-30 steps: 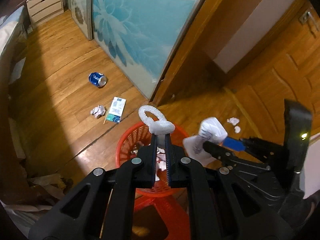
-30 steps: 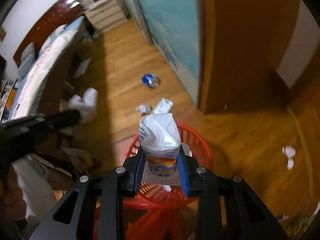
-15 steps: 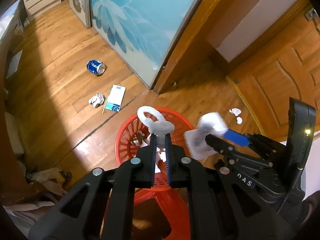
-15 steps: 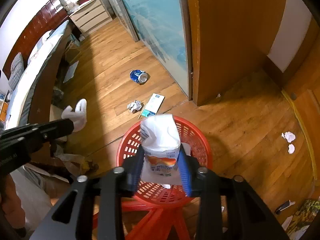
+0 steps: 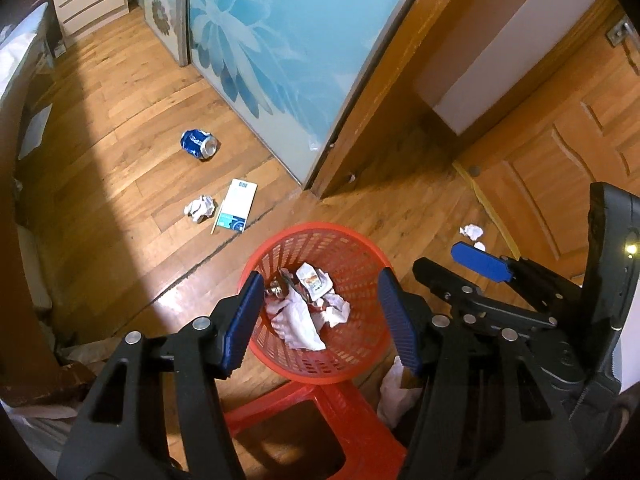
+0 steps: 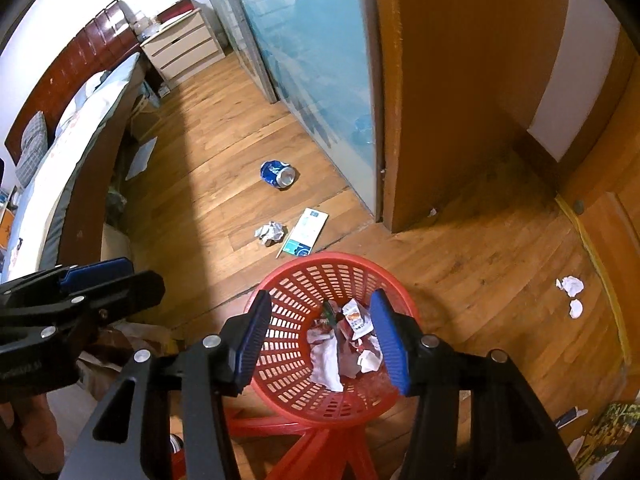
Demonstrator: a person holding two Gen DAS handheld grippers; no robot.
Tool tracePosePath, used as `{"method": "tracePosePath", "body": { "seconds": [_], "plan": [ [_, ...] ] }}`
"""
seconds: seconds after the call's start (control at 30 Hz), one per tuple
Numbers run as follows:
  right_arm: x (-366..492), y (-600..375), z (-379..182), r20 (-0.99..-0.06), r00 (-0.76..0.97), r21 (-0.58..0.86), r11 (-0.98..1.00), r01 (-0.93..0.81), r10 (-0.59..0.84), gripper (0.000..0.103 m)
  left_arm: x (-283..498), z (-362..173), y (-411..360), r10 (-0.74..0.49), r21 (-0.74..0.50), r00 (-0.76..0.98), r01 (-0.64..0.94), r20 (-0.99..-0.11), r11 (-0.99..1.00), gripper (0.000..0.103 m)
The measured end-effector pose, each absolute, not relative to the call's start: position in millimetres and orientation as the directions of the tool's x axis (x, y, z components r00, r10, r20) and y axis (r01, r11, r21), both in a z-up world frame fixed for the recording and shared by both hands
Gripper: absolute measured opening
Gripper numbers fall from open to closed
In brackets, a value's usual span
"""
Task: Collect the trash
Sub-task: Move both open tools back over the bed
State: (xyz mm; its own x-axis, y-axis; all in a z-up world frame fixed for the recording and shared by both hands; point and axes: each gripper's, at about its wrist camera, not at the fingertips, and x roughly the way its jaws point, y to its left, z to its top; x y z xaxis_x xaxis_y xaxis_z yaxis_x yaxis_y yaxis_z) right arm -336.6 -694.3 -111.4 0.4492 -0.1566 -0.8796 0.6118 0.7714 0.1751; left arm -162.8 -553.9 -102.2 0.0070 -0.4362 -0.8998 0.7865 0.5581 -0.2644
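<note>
A red mesh basket stands on a red stool and holds a white pouch, a white twisted piece and other scraps. My left gripper is open and empty right above the basket. My right gripper is open and empty above it too; it also shows at the right of the left wrist view. On the floor lie a crushed blue can, a crumpled paper ball and a flat white-teal carton.
Two small paper scraps lie by the wooden door at the right. A blue-patterned glass sliding door and a wooden door frame stand behind. A bed and a white drawer unit are at the left.
Both grippers opened. The white twisted piece left my left gripper and the white pouch left my right gripper; both now lie in the basket.
</note>
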Motion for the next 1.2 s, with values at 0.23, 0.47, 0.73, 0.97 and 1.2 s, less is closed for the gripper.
{"method": "tracePosePath", "body": {
  "seconds": [0.23,0.47,0.73,0.97,1.2],
  "plan": [
    [-313,-680,-92,-0.863,0.477,0.155,0.811,0.564,-0.166,0.052,-148,-82,-532,-0.484,-0.283,0.053,0.754,-0.873,0.593,0.059],
    [-243,-625,-49,-0.802,0.584,0.151,0.902,0.405,-0.127,0.054,-86,-2,-432,-0.559,-0.263,0.301,0.651,-0.773,0.713,0.06],
    [-110,-473,-1,-0.72,0.69,0.195,0.977,0.091,0.079,0.057,2,53,-207,-0.411,-0.305,0.644,0.276,-0.645,0.911,0.06],
    [-23,-325,14,-0.682,0.698,0.178,0.975,-0.131,0.218,0.061,39,21,-19,-0.161,-0.302,0.732,-0.063,-0.662,0.951,0.068],
    [20,-228,-4,-0.689,0.653,0.251,0.949,-0.19,0.313,0.061,109,-40,66,-0.15,-0.313,0.685,-0.12,-0.713,0.942,0.068]
  ]
}}
